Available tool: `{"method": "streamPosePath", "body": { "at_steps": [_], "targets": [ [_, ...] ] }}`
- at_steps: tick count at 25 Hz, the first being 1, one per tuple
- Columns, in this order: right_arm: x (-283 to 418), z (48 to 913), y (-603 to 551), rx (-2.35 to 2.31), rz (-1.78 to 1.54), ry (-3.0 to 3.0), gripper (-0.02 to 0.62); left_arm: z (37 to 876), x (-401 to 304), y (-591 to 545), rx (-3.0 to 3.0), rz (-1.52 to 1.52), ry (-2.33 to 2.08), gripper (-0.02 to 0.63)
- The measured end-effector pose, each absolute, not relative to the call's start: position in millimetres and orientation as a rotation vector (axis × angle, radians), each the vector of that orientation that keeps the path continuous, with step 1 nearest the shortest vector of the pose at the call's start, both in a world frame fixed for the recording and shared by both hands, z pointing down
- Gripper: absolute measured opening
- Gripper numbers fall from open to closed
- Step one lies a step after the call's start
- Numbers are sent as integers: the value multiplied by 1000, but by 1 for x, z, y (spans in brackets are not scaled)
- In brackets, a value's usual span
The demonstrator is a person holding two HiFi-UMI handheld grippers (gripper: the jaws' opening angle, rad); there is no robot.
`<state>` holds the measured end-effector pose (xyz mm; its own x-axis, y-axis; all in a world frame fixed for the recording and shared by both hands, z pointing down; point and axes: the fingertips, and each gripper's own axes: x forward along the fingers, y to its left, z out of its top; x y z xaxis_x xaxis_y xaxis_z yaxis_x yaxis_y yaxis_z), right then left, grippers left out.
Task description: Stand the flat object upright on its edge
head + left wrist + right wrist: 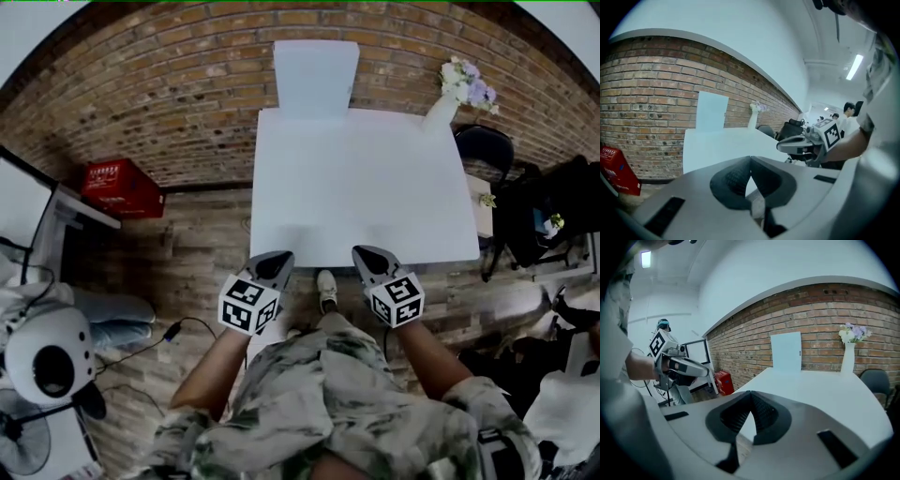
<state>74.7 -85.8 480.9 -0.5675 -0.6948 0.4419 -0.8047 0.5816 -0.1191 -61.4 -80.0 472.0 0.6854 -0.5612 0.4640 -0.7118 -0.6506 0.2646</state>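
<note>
Head view: the board is standing upright at 12 o'clock, at the table's far edge against the wall; whether it is leaning there, I cannot tell. A vase is sitting near it, at its 3 o'clock. Both tools are hanging well apart from the board, by the near edge: left gripper at 7 o'clock, right gripper at 5, each clenched on nothing. Judging the board is already looking upright. If regripping, I am favouring opening wide, approaching its side edges squarely and keeping the bottom edge seated.
</note>
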Motion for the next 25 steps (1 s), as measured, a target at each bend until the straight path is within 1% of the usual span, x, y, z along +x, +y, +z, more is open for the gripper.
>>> {"method": "streamPosePath", "body": {
  "at_steps": [11,25],
  "targets": [
    [57,458,18,1184,448,-2495,21,457,-83,14,2449,405,-938,24],
    [48,438,66,1180,413,-2521,21,446,-96,67,2474,422,-948,23]
  ]
}}
